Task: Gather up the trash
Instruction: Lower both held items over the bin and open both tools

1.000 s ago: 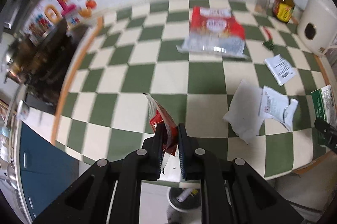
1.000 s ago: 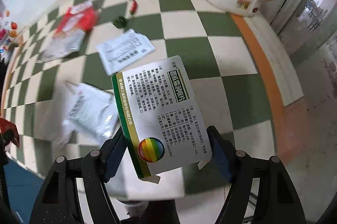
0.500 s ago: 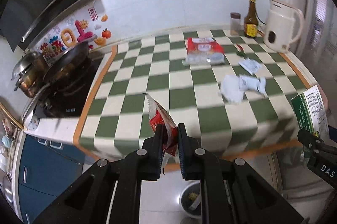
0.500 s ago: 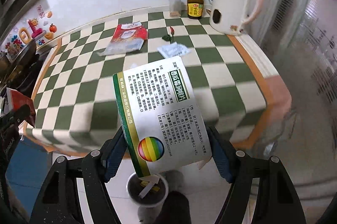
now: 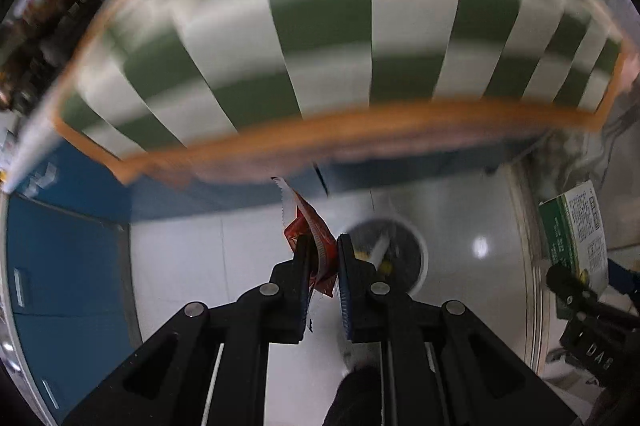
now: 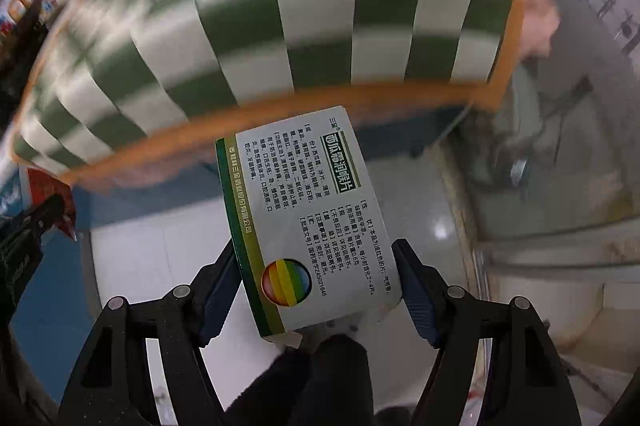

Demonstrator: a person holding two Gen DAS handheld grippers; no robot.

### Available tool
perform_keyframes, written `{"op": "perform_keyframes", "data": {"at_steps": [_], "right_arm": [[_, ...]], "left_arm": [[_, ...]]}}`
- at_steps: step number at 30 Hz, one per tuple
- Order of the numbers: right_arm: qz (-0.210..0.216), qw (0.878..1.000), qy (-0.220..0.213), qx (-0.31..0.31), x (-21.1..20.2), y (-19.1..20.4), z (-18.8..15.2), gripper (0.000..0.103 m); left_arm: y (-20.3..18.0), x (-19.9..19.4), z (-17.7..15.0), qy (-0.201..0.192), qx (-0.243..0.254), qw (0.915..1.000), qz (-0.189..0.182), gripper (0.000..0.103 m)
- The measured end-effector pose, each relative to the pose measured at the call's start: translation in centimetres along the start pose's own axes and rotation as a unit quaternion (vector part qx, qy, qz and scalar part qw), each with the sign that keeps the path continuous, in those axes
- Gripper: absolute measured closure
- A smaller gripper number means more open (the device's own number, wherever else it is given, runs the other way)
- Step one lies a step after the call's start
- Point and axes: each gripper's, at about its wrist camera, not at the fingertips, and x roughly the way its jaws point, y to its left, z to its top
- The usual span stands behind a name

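My left gripper (image 5: 323,246) is shut on a red snack wrapper (image 5: 310,226) with a serrated edge, held above the floor. A round trash bin (image 5: 394,258) with scraps inside stands on the floor just right of the left gripper's tips. My right gripper (image 6: 316,254) is shut on a green and white medicine box (image 6: 304,218), printed side up. The box also shows at the right edge of the left wrist view (image 5: 576,230). The wrapper and left gripper show at the left edge of the right wrist view (image 6: 52,198).
The green and white checkered counter (image 5: 328,38) with its orange edge fills the blurred upper half of both views. Blue cabinet fronts (image 5: 68,250) stand below it at left. Glossy pale floor tiles (image 5: 208,266) lie below.
Both grippers have pulled back off the counter and tipped down toward the floor. The trash bin is now close in front of the left gripper. Both still hold their items.
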Motion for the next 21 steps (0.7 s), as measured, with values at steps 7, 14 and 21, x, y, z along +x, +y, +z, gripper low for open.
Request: {"op": "perform_keyframes", "data": {"at_steps": [7, 14, 21], "right_arm": [[0.018, 0.997, 0.072, 0.009, 16.2, -1.0, -3.3, 0.028], [0.036, 0.991, 0.129, 0.003, 30.1, -0.8, -5.3, 0.028], [0.044, 0.985, 0.165, -0.007, 38.0, -0.2, -6.7, 0.028]], "left_arm": [[-2.7, 16.1, -3.2, 0.086, 0.002, 0.9963, -0.006, 0.093], [-3.9, 27.7, -5.9, 0.158, -0.021, 0.9868, -0.029, 0.093], [-3.7, 31.3, -6.9, 0.191, -0.04, 0.9783, -0.07, 0.089]]}}
